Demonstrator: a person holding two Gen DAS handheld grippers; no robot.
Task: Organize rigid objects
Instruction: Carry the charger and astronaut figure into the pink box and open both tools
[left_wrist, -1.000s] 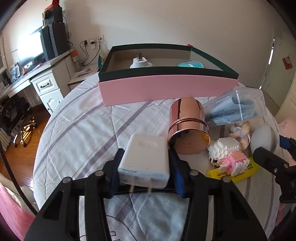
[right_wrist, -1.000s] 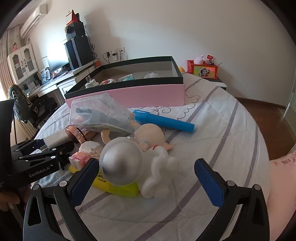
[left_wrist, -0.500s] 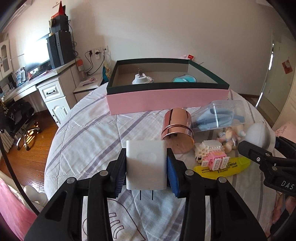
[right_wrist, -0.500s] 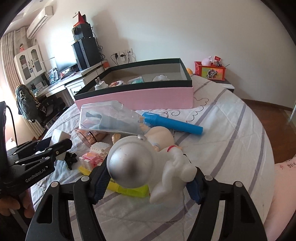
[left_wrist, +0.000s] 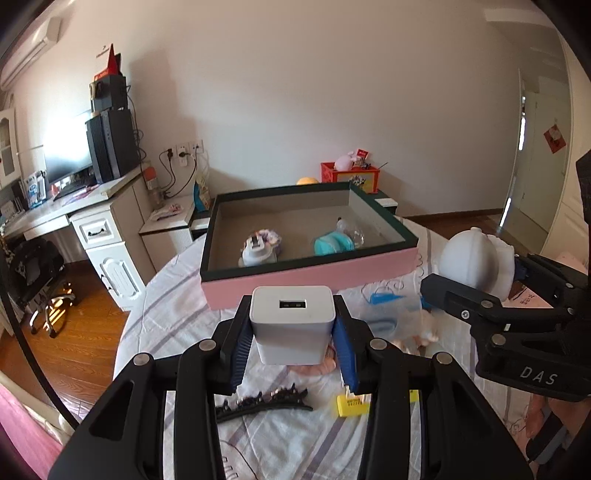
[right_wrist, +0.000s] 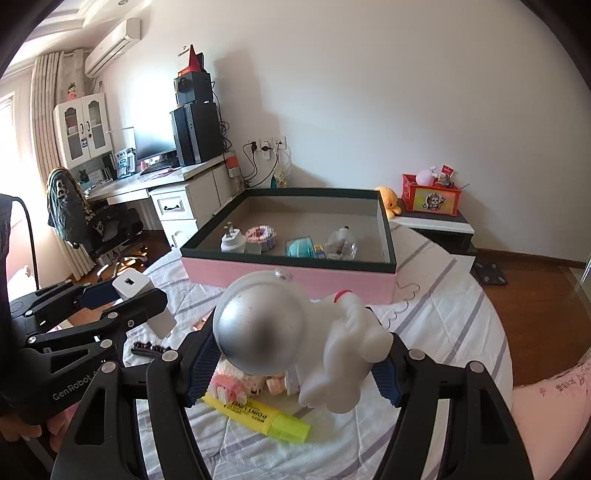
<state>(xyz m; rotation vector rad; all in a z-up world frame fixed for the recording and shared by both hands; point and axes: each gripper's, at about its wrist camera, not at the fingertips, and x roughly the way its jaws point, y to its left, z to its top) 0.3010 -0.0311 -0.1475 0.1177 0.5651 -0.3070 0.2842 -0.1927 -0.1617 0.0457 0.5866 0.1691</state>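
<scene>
While both claws were raised above the bed (right_wrist: 454, 321), each was found gripping an item. The left claw (left_wrist: 293, 334) was clamped on a white charger (left_wrist: 292, 323), held by its two sides between the blue pads (left_wrist: 242, 345), with the port face turned away from the camera toward the box. The right claw (right_wrist: 291, 356) was clamped on a white astronaut toy (right_wrist: 295, 332), whose silver visor sat against the left-hand pad and whose body extended to the right-hand pad. In the left wrist view, the right claw (left_wrist: 476, 273) and its toy (left_wrist: 471, 260) stood to the right of the left claw and apart from it.

Ahead of both claws lay a pink box (right_wrist: 291, 275) with a dark rim, open at the top. Inside it were a white plug adapter (right_wrist: 232, 242), a pink block piece (right_wrist: 263, 236), a teal item (right_wrist: 300, 248) and a clear bottle (right_wrist: 341, 245).

Below the right claw, on the bed, lay a yellow highlighter (right_wrist: 258, 417) and pink and white building blocks (right_wrist: 236, 386). A black hair clip (left_wrist: 264, 402) lay below the left claw. A blue pen (left_wrist: 382, 298) lay just short of the box, ahead and to the right of the left claw.
</scene>
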